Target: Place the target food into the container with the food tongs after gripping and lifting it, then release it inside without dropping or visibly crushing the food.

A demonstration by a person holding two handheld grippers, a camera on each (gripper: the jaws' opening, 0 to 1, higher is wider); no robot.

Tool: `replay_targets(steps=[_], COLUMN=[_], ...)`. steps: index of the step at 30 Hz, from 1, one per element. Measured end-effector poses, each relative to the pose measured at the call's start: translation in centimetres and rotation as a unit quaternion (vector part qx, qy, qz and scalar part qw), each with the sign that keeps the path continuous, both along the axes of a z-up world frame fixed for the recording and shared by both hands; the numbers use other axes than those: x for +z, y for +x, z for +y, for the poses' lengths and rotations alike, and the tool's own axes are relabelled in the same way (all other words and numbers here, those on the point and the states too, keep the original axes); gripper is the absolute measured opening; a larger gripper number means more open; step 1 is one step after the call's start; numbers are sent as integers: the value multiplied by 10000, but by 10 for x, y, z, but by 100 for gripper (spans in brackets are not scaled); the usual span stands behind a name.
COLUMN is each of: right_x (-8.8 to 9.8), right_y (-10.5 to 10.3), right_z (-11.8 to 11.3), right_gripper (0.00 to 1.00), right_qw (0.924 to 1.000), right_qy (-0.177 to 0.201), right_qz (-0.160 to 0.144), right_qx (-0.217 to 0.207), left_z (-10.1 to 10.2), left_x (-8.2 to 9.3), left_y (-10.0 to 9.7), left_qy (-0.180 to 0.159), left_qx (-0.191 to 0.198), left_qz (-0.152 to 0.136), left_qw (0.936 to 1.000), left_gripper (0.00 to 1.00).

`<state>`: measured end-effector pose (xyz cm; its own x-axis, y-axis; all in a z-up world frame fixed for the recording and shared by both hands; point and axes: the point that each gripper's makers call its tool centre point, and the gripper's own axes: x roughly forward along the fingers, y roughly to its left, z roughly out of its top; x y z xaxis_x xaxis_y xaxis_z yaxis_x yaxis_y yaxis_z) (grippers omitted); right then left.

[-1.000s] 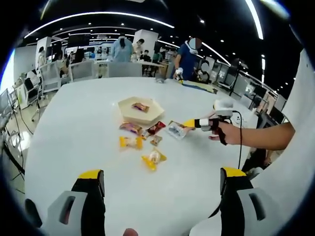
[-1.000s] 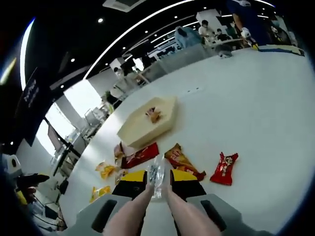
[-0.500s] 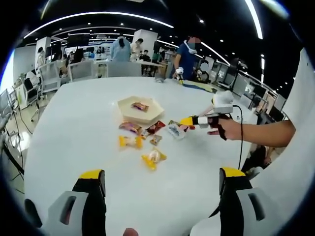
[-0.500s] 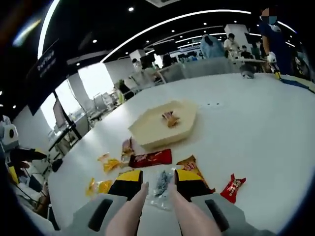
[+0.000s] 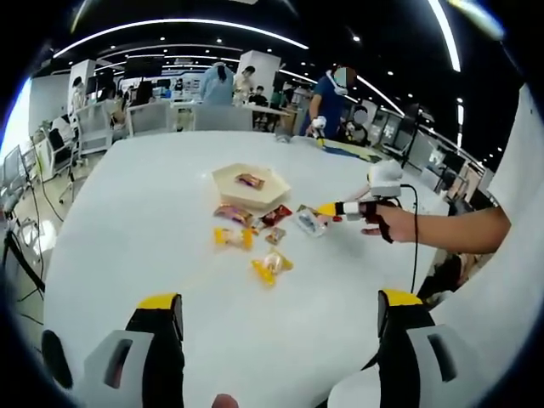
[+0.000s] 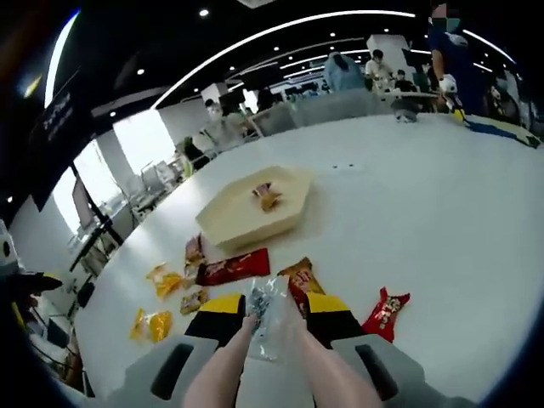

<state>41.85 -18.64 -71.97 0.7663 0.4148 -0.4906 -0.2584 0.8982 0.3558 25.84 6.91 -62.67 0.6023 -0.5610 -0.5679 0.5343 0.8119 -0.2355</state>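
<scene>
Your right tongs (image 6: 270,316) were clamped on the clear packet (image 6: 268,313), lifted off the surface (image 6: 425,212) short of the tray (image 6: 246,212); it looked light, crinkly, slippery, so you needed a gentle edge grip, while your left tongs (image 5: 276,327) stood apart.

Snack packets (image 6: 234,268) lie before the tray (image 6: 229,228) on the table (image 6: 442,204).

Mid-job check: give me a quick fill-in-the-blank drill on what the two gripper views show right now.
1. The pale pink tongs in the right gripper pinch a clear ______ snack packet.
2. The beige hexagonal tray already holds ______ wrapped snack.
3. The left gripper has its jaws ______, holding nothing.
4. The red snack packet lies on the white ______.

Missing words: plastic; one; open; table
</scene>
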Motion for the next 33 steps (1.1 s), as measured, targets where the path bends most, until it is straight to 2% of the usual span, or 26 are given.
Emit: replay_targets(steps=[9,13,14,16,19,22,25,27,33], right_x=[22,30,37,41,34,41,38,31,22], right_y=[0,1,1,5,11,11,9,10,12], right_z=[38,64,77,86,94,98,98,96,107], right_gripper=[26,26,26,26,26,26,26,26,26], right_qw=[9983,9957,9939,9924,9921,9909,9895,9902,9918], right_qy=[194,234,193,227,28,26,-197,-418,-476], right_qz=[-262,-376,-486,-577,-472,-567,-563,-443,-242], right_qx=[477,814,968,1058,1162,1224,1318,1257,1164], left_z=[3,9,12,16,19,26,30,33,36], left_x=[2,1,2,3,4,6,5,4,2], left_y=[0,-1,-2,-2,-3,-4,-5,-5,-8], left_qy=[10,35,37,42,37,54,7,7,-3], left_qx=[9,72,102,173,225,302,392,434,452], left_qz=[-30,-28,-31,-50,-53,-87,-80,-82,-23], left_qw=[10000,10000,9999,9998,9997,9995,9992,9990,9990], left_gripper=[94,93,93,94,93,93,93,93,93])
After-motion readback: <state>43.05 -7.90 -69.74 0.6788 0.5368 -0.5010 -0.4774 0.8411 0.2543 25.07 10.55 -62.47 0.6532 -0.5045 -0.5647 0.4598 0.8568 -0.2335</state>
